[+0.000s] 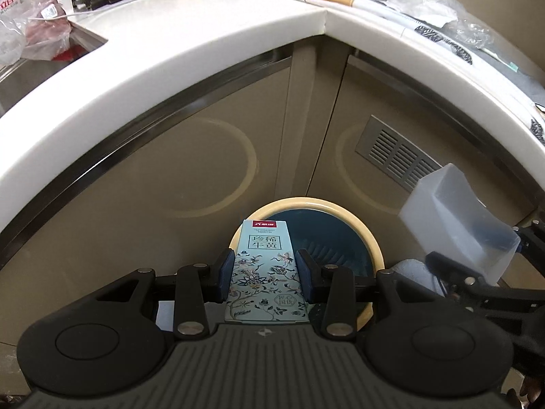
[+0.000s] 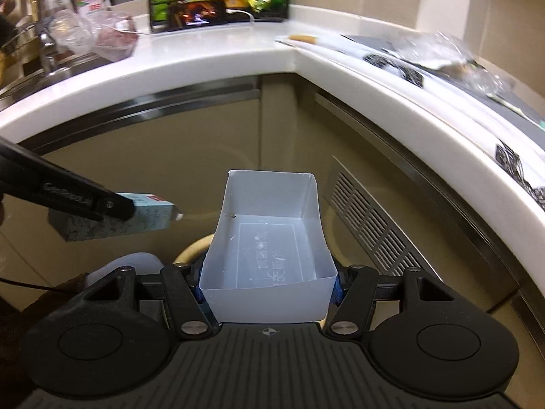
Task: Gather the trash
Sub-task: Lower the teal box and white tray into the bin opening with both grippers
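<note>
white countertop, cabinet vent, phone

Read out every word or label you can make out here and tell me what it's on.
"珍稀牛黄": front panel of the pale blue floral cardboard box.
"匠心国货": the box's lower corner seal.
White text on the box's red tab: too small.
Mirrored print through the translucent white plastic tub: unreadable.
Countertop packets, bottles: blurred.

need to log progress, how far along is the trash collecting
Picked up: left gripper clamps the blue floral carton; right gripper clamps the white plastic tray. In hand: both hang over the bin. Left: dropping both, and wrappers on the counter.
</note>
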`<state>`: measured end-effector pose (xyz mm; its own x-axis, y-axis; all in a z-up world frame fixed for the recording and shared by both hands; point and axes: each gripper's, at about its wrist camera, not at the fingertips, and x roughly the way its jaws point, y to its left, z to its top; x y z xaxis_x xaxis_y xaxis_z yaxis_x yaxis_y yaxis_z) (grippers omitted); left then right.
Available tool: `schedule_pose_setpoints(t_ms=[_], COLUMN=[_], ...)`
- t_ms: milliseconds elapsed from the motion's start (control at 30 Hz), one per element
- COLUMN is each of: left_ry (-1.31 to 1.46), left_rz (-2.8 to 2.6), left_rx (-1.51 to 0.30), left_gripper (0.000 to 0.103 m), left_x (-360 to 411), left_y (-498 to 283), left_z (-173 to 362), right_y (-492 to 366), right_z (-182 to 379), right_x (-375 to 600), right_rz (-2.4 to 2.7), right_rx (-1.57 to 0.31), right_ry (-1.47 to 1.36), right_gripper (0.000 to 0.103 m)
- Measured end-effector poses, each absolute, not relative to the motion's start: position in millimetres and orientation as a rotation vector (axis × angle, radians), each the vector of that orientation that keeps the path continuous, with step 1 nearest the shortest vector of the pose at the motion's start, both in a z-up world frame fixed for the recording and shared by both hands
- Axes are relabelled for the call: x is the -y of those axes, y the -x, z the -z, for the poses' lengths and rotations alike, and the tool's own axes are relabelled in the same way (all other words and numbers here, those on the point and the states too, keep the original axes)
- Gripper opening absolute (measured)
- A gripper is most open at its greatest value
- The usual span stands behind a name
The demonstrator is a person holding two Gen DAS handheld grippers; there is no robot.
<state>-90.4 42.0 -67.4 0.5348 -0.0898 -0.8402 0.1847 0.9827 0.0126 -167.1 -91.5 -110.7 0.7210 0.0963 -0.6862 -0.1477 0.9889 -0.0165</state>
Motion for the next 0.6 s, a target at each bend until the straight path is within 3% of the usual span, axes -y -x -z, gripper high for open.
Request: schedule_pose_setpoints(t_ms=[600], left_ry=[-0.150], left_rz=[0.179], left_rx=[-1.196], left_gripper=[0.043], left_x=[-12], left_y=[26], left_z=[151], right_y=[109], right_z=[184], right_x=[92], right_rz=[-0.152], right_rx=[-0.975], right_ry=[0.097], right_gripper=[0.064])
